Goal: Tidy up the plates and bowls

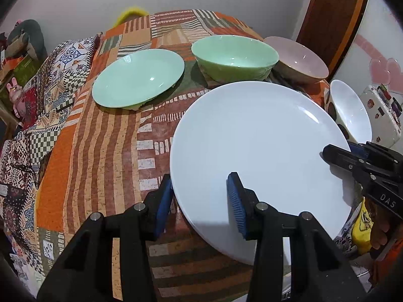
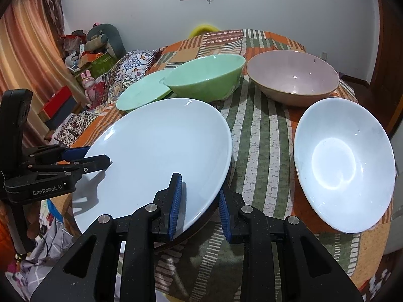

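Both grippers on the big white plate (image 1: 257, 156), which fills the lower right of the left wrist view and the centre-left of the right wrist view.

Left gripper (image 1: 201, 201): jaws partway apart, straddling the plate's near-left rim, one blue pad under/outside the edge, the other over the plate face. Can't tell if the pads actually press.

Right gripper (image 2: 200, 206): jaws narrower, rim between them at the plate's lower right edge; left pad over the plate face, right pad just beyond the edge. Looks like a pinch, but contact isn't clear.

Plate sits tilted over the patterned cloth (image 1: 105, 151); whether it's touching or lifted I can't tell.

Rest of the crockery, right wrist view:
- white bowl (image 2: 345, 166), right side, apart from the plate
- pink bowl (image 2: 293, 78), upper right
- green bowl (image 2: 206, 78), upper centre, just behind the plate's far rim
- green plate (image 2: 143, 91), upper left, partly hidden by the green bowl

Left wrist view: green plate is in the upper left, well apart from the white plate.
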Available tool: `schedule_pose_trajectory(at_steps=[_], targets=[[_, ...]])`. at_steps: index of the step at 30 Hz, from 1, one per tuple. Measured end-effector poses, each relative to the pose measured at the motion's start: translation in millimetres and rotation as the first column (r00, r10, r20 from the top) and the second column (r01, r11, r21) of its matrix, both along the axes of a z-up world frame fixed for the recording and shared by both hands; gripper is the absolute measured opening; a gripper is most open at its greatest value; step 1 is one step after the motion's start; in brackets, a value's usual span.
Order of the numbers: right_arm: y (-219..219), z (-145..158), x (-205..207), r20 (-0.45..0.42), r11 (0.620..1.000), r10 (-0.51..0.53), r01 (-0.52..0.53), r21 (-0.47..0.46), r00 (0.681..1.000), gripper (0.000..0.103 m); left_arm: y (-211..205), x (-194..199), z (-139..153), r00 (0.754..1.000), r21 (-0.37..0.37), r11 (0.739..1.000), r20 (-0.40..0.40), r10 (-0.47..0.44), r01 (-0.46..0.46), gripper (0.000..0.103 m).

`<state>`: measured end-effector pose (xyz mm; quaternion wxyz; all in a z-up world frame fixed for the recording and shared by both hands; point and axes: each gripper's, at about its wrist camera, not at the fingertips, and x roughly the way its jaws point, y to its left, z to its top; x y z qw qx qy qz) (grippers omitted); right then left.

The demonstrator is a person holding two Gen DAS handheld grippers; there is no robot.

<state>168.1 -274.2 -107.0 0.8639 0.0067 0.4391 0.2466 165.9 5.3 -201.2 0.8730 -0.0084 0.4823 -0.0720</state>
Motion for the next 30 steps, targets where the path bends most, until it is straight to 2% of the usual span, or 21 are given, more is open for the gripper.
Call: schedule_pose_trajectory(at_steps=[8, 12, 13, 15, 16, 19, 21, 24, 27, 30], targets=[[9, -4, -4, 0.013, 0.999, 0.022, -0.021, -0.042, 1.000, 0.025, 3, 2, -11, 1.000, 0.005, 1.000, -0.025, 0.011, -0.011, 0.044], [7, -3, -1, 0.017, 0.999, 0.012, -0.011, -0.047, 1.000, 0.025, -4, 1, -10, 1.000, 0.059, 0.998, -0.001, -0.005, 0.005, 0.044], [8, -1, -2, 0.024, 0.998, 0.011, -0.009, -0.056, 1.000, 0.025, -10, -2, -8, 0.999, 0.085, 0.996, 0.023, -0.027, 0.025, 0.043], [13, 3, -5, 0.054, 0.995, 0.024, -0.018, -0.094, 0.998, 0.026, -25, -10, 1, 0.990, 0.056, 0.991, 0.063, -0.128, 0.124, 0.043], [16, 4, -6, 0.063, 0.993, 0.031, -0.024, -0.114, 0.998, 0.026, -37, -15, 6, 0.982, 0.078, 0.984, 0.089, -0.166, 0.160, 0.043], [18, 3, -7, 0.073, 0.990, 0.039, -0.029, -0.138, 0.997, 0.028, -73, -32, 14, 0.941, 0.238, 0.943, 0.191, -0.281, 0.233, 0.043], [12, 1, -5, 0.050, 0.994, 0.030, -0.024, -0.108, 0.998, 0.028, -82, -34, 11, 0.932, 0.259, 0.930, 0.183, -0.312, 0.260, 0.043], [8, 0, -6, 0.045, 0.994, 0.015, -0.010, -0.112, 0.999, 0.028, -76, -27, 1, 0.951, 0.216, 0.944, 0.127, -0.280, 0.249, 0.043], [4, -5, -6, 0.018, 0.992, 0.008, -0.006, -0.127, 1.000, 0.028, -54, -14, -5, 0.977, 0.116, 0.976, 0.083, -0.196, 0.186, 0.043], [-2, -2, -9, 0.024, 0.994, -0.008, 0.011, -0.107, 1.000, 0.028, -45, -16, -1, 0.983, 0.073, 0.985, 0.083, -0.162, 0.156, 0.043]])
